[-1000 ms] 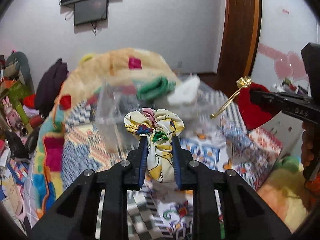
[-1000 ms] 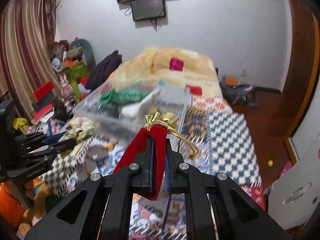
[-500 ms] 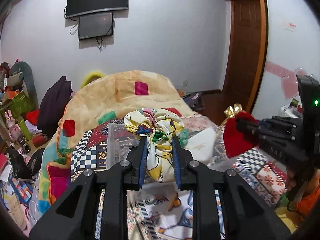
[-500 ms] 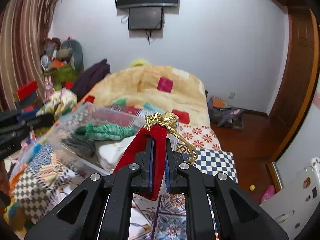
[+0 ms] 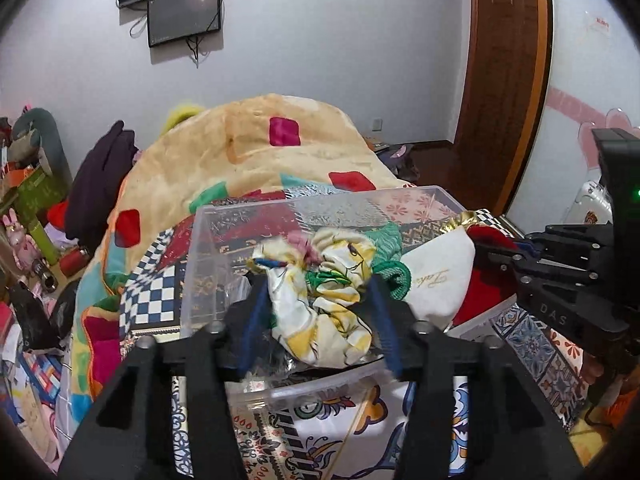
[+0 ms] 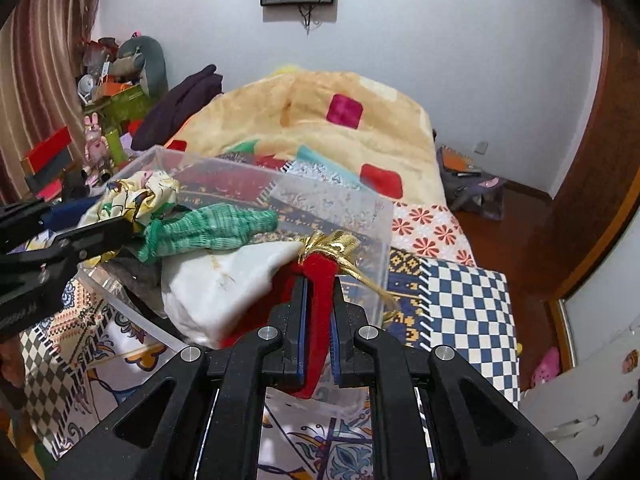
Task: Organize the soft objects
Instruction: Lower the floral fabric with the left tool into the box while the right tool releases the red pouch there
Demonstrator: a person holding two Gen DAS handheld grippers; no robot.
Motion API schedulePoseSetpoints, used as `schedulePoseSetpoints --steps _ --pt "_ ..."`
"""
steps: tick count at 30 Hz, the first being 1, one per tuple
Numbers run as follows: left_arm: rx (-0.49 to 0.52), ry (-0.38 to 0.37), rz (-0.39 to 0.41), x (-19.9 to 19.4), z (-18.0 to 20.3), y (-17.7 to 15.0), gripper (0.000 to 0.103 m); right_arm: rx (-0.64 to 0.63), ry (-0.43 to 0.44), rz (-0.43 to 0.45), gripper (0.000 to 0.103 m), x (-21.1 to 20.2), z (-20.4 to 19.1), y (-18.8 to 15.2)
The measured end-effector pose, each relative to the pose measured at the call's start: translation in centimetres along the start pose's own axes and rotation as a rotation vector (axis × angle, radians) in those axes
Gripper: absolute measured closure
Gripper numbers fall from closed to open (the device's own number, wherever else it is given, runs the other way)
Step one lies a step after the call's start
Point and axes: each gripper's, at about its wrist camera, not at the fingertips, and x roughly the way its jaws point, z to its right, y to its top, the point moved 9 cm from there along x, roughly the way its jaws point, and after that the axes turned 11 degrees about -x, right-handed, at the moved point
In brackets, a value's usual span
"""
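Observation:
A clear plastic bin (image 5: 320, 204) (image 6: 340, 204) stands on the patterned bed. It holds a green knit piece (image 6: 208, 228) (image 5: 394, 268) and a white pouch (image 6: 224, 284) (image 5: 436, 276). My left gripper (image 5: 320, 304) is over the bin with its jaws spread; the yellow floral cloth (image 5: 328, 292) (image 6: 136, 196) sits loosely between them. My right gripper (image 6: 318, 304) is shut on a red velvet pouch (image 6: 318, 280) (image 5: 486, 280) with a gold tie (image 6: 332, 246), at the bin's right side next to the white pouch.
A yellow patchwork blanket (image 5: 256, 148) is heaped behind the bin. Clutter, toys and boxes (image 6: 100, 112) line the left wall by a curtain. A wooden door (image 5: 504, 80) stands at the right, with bags on the floor (image 6: 468, 184).
Both grippers have come down to the bin. The left jaws have opened and the floral cloth has come loose between them. The right gripper brought the red pouch in beside the white pouch.

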Motion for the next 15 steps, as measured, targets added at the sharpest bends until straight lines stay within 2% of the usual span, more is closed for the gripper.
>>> schedulePoseSetpoints --steps 5,7,12,15 --pt "0.011 0.007 0.019 -1.0 0.0 0.0 0.040 -0.004 0.003 -0.006 0.068 -0.7 -0.1 -0.5" --pt "0.003 -0.002 0.028 -1.7 0.0 0.0 0.039 -0.003 0.010 0.006 0.062 -1.1 0.0 -0.3" --pt "-0.031 -0.026 0.090 -4.7 -0.2 1.0 0.034 0.001 0.032 0.063 0.059 -4.1 0.2 0.2" --pt "-0.034 -0.035 0.155 -7.5 0.1 1.9 0.033 0.009 0.038 0.110 0.058 -6.1 0.3 0.9"
